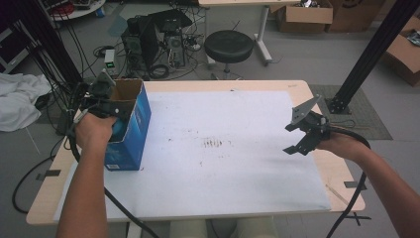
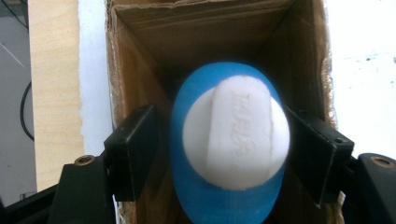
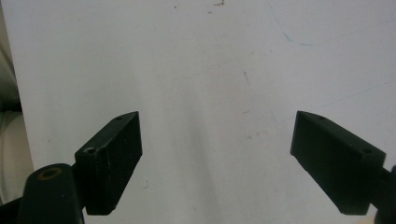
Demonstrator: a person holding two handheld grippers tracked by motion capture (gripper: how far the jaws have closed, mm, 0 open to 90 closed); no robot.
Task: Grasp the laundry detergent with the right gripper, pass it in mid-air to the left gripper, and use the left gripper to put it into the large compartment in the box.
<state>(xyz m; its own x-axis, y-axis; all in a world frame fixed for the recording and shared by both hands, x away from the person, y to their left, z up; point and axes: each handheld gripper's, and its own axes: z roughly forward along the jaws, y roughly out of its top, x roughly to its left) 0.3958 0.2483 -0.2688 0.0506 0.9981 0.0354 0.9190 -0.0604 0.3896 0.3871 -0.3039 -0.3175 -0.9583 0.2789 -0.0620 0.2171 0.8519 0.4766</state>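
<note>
We see the left gripper (image 2: 224, 144) at the open top of the blue box (image 1: 130, 126), which stands near the table's (image 1: 341, 181) left edge on the white sheet (image 1: 223, 168); its jaws are spread about as wide as a blue bottle (image 2: 229, 140) with a white cap (image 2: 236, 133) and close on its two sides, the bottle sitting in the box. We see the right gripper (image 3: 217, 158) above the sheet near the right edge, jaws wide apart and holding nothing.
</note>
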